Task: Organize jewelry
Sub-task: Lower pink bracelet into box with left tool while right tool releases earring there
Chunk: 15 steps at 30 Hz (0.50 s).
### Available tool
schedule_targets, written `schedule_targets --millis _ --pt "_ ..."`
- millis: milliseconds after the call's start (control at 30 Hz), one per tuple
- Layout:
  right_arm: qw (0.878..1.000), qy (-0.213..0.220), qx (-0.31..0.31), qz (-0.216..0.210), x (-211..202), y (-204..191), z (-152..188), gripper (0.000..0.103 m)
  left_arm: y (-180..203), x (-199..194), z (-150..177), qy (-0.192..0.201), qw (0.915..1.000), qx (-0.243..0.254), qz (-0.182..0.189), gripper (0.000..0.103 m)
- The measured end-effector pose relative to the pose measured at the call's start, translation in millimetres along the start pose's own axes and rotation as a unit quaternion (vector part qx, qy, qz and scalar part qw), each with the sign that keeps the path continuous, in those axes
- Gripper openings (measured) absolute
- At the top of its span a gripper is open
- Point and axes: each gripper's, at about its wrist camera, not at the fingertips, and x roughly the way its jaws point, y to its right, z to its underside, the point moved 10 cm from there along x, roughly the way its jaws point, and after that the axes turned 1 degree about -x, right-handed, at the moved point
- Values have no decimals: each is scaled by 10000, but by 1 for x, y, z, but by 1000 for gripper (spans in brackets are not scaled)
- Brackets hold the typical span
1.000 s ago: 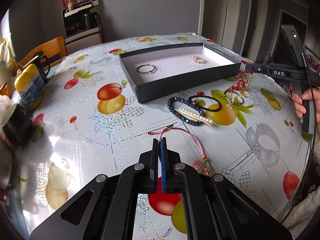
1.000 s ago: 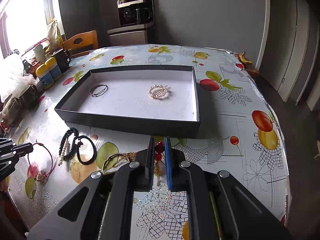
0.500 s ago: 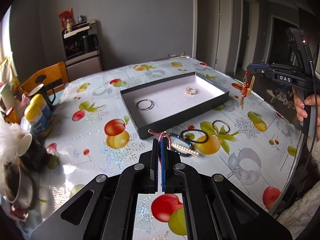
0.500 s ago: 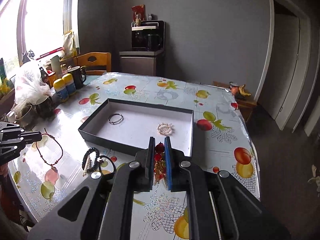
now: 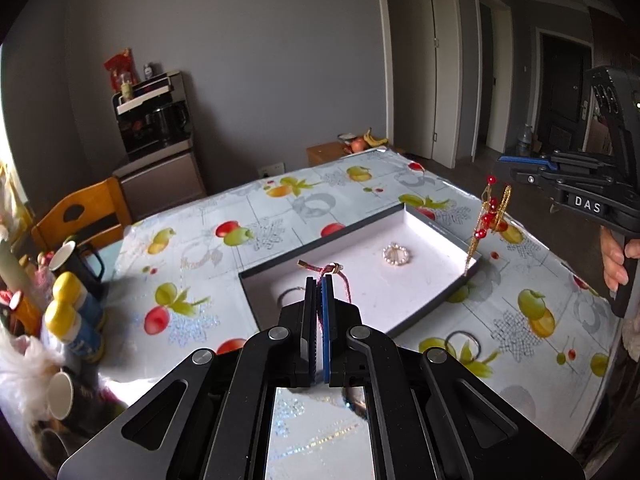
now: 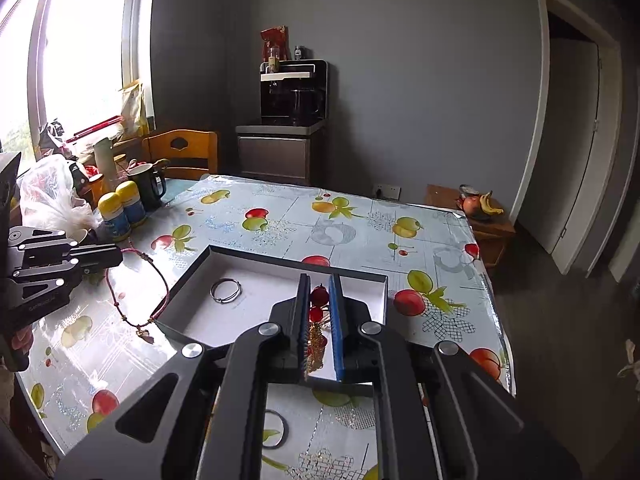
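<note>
**A:** What are the two grippers doing?

**B:** The left gripper (image 5: 319,280) is raised above the table, its jaws pressed together on a pink cord bracelet (image 6: 136,280). In the right wrist view the cord hangs from it in a loop, with a small charm at the bottom close to the tablecloth (image 6: 280,220). The right gripper (image 6: 319,280) is also lifted, jaws narrow, clamped on a red-bead gold ornament (image 5: 486,216) that dangles straight down.

**A:** Where is the tray relative to them?

**B:** The black tray (image 5: 432,312) lies at twelve o'clock from both tools. From the left camera, the ornament hangs at two o'clock, over the tray's right end. From the right camera, the bracelet hangs at nine o'clock, just outside the tray's left corner.

**A:** What's inside?

**B:** A pearl ring-shaped piece (image 5: 396,255) and a silver bangle (image 6: 226,290), well apart on the white floor.

**A:** Anything else?

**B:** A black hair tie (image 6: 276,428) lies on the cloth at six o'clock of the tray. Mugs (image 6: 146,186) and yellow-capped bottles (image 6: 120,210) stand at the table's far left edge.
</note>
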Motion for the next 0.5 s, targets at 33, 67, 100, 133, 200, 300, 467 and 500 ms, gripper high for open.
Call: schedule_targets --millis 33,67,100,133,200,300,467,500 --pt "10000 -32 43 0 6 1 -1 9 -1 10 -3 -41 10000 -9 -17 2" --pt "9999 -87 101 -37 12 2 -1 9 -3 19 -4 -102 9999 -21 -45 2" --pt "9997 -155 190 -80 19 3 1 9 -4 30 -5 -157 9998 -46 -60 2" --pt "9993 -228 277 -113 26 4 2 9 -6 39 -4 -208 9997 -75 -74 2" --pt "9987 -340 360 -107 38 5 8 9 -12 58 0 -370 9990 -238 -89 2" --pt "9975 -529 448 -136 56 5 20 9 -16 83 14 -617 9964 -583 62 2" --pt "9936 -984 530 -149 82 8 54 9 -19 104 42 -950 9926 -755 93 2" --pt "9931 -1046 512 -107 84 9 60 9 -20 107 47 -1002 9925 -706 50 2"
